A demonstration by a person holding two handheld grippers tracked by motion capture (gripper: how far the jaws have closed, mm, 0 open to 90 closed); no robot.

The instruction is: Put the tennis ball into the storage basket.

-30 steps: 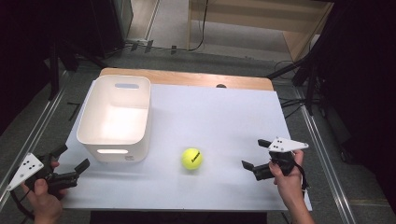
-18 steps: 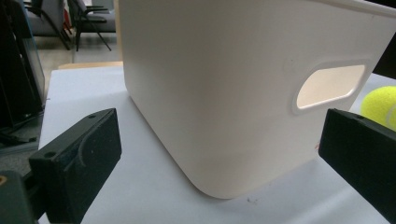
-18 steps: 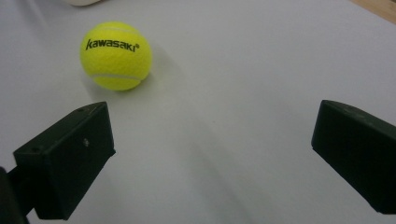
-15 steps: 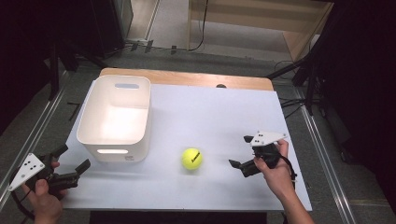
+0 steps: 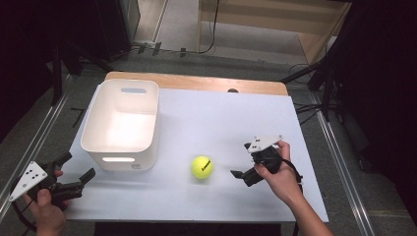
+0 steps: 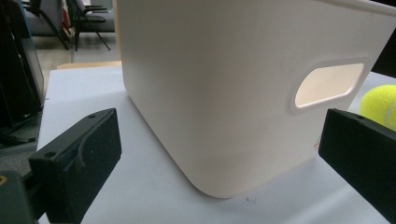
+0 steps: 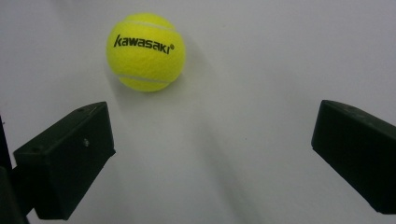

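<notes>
A yellow tennis ball (image 5: 202, 166) printed "kawasaki" lies on the white tabletop (image 5: 221, 123), just right of an empty white bin (image 5: 122, 124). My right gripper (image 5: 241, 161) hovers open a short way right of the ball, which lies ahead of its jaws and toward the left one in the right gripper view (image 7: 145, 51). Near the table's front left corner, my left gripper (image 5: 76, 167) is open and faces the bin's near wall (image 6: 243, 84) with its handle slot. The ball's edge (image 6: 379, 105) peeks past the right jaw there.
A strip of wooden table edge (image 5: 196, 82) runs along the back. Metal rails (image 5: 344, 162) flank the table on both sides. Cables and dark stands (image 5: 314, 73) lie on the floor beyond.
My right gripper has moved left and a little forward toward the ball. The left gripper, ball and bin have stayed put.
</notes>
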